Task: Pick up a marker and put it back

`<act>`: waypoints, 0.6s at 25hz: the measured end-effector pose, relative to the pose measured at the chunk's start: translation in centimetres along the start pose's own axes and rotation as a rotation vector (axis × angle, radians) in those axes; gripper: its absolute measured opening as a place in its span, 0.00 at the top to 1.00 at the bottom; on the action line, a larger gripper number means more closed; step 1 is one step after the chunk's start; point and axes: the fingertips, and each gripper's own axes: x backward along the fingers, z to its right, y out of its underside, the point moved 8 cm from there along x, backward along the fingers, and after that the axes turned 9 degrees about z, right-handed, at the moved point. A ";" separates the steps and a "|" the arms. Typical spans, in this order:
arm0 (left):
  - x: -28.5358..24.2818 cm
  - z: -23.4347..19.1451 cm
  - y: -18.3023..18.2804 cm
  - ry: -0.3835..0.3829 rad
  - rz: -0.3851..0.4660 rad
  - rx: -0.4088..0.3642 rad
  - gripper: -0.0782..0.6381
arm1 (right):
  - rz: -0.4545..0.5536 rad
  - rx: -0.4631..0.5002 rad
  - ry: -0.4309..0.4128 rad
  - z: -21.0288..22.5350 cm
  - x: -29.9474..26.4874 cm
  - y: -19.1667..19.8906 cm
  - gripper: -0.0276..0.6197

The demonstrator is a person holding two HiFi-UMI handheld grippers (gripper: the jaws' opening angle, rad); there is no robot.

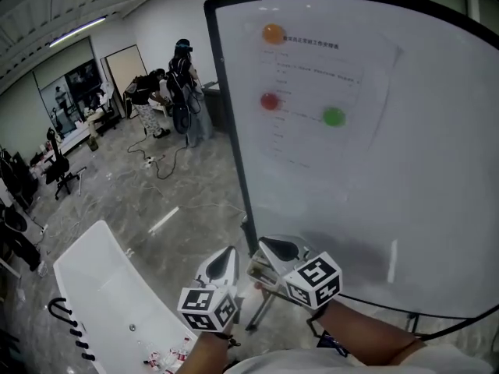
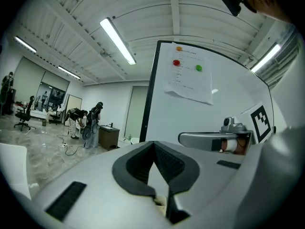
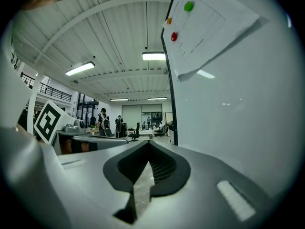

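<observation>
A tall whiteboard (image 1: 405, 178) stands in front of me, with a printed sheet (image 1: 312, 92) held on it by orange, red and green magnets. I can make out no marker in any view. Both grippers are raised side by side near the board's lower left corner, pointing level. My left gripper (image 1: 228, 254) has its dark pads meeting at the tips (image 2: 153, 143), with nothing between them. Close to the board's face, my right gripper (image 1: 270, 245) is shut too (image 3: 148, 143), and it is empty. A pale object (image 1: 261, 274) sits just under it; I cannot tell what it is.
A long white table (image 1: 101, 287) with small items at its near end stands at lower left. The board's stand legs (image 1: 261, 310) reach down below the grippers. People (image 1: 183, 76), desks, chairs and a floor cable (image 1: 160, 162) are far back in the hall.
</observation>
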 end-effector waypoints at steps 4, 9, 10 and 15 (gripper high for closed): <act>0.2 0.0 -0.6 0.000 0.006 -0.011 0.89 | -0.003 0.005 -0.008 -0.5 -0.4 -0.5 0.95; 0.5 -0.1 -0.5 -0.004 0.003 -0.013 0.89 | -0.020 -0.002 -0.014 -1.0 -0.7 0.0 0.95; 0.6 -0.2 -0.6 -0.006 0.005 -0.013 0.89 | -0.021 -0.001 -0.015 -1.0 -0.7 0.1 0.95; 0.9 -0.4 -0.8 -0.013 0.007 -0.012 0.89 | -0.022 -0.005 -0.023 -1.2 -1.0 0.0 0.95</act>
